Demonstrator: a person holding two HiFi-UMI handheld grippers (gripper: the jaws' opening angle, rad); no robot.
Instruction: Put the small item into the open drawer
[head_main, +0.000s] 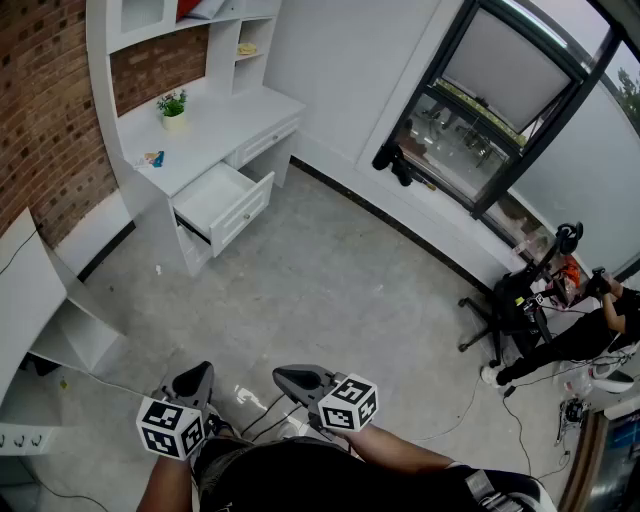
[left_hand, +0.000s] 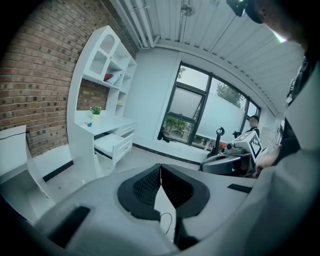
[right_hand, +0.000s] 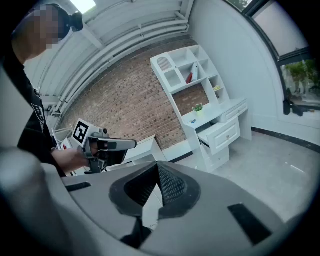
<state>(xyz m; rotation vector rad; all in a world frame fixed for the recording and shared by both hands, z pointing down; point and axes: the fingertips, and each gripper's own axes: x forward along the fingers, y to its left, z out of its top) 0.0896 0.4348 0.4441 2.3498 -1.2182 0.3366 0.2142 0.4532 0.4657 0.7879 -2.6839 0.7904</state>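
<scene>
Closest in, the left hand-held gripper (head_main: 198, 376) and the right hand-held gripper (head_main: 287, 379) sit side by side low in the head view, well apart from the table (head_main: 225, 128) and tilted slightly down over the grey floor (head_main: 320, 290). In its own view the left hand-held gripper (left_hand: 161, 171) is clenched, its dark ribbed pads meeting with nothing between them. The right hand-held gripper (right_hand: 158, 171) is likewise clenched and empty. The small item (head_main: 152, 158), blue with a touch of orange, lies on the table top, near the table's front edge and apart from the little potted plant (head_main: 173, 108) that stands further back on the same top. The open drawer (head_main: 226, 198) juts out of the table's front, just below and beside the item, showing a bare white inside. Behind the table rises a brick wall (head_main: 40, 110).
</scene>
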